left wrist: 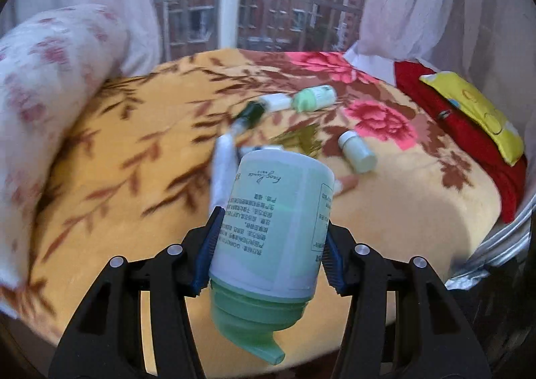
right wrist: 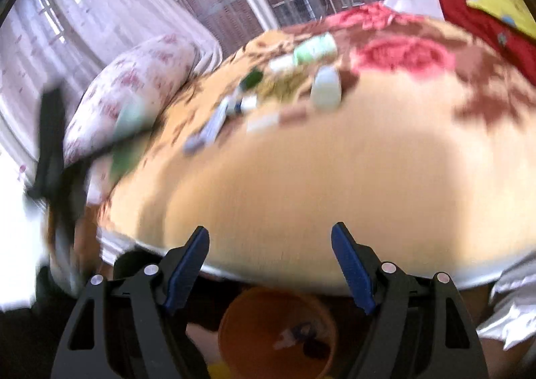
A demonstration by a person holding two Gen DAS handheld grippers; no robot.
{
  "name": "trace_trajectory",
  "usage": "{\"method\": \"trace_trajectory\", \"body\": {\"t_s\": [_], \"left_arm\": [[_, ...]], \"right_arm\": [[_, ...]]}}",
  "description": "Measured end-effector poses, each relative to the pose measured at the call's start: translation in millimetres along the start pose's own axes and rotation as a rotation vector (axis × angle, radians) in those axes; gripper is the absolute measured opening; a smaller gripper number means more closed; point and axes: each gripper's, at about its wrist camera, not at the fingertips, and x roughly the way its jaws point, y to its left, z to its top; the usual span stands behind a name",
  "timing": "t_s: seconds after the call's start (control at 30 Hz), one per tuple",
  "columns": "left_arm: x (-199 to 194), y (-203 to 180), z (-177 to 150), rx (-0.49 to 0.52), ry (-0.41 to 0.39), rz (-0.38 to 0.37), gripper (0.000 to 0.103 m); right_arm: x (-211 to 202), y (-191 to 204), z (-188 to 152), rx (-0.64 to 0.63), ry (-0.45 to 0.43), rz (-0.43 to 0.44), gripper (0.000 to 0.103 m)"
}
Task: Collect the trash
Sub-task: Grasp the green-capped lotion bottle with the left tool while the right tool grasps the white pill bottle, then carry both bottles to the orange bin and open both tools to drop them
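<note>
My left gripper [left wrist: 268, 245] has its blue pads clamped on a pale green bottle [left wrist: 268, 228] at lower centre of frame, cap pointing down toward the camera. My right gripper [right wrist: 269, 265] stands wide open and empty over the blanket [right wrist: 301, 178], the orange bin [right wrist: 261, 318] below it at bottom centre.

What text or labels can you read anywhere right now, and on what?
Green pump bottle, clamped upside down in the left tool: a cursive brand line, inverted and too blurred to spell out.
Same bottle: blocks of small Chinese print, too small to read.
Other bottles on the blanket: nothing legible.
Right wrist view: none, all blurred.
</note>
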Motion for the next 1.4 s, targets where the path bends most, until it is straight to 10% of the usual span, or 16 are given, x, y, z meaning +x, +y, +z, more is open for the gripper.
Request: {"method": "trace_trajectory", "body": {"t_s": [0.4, 0.83, 1.4], "left_arm": [[-6, 34, -41, -0.118, 0.015, -0.015, 0.052], [13, 47, -47, -0.146, 0.035, -0.036, 0.052], [22, 41, -52, -0.17, 0.043, -0.01, 0.051]], "right_arm": [[139, -40, 175, 0.072, 0.298, -0.179, 0.075], [223, -56, 187, 0.061, 0.585, -0.376, 0.047], [134, 15, 112, -0.196, 0.056, -0.472, 0.041]]}}
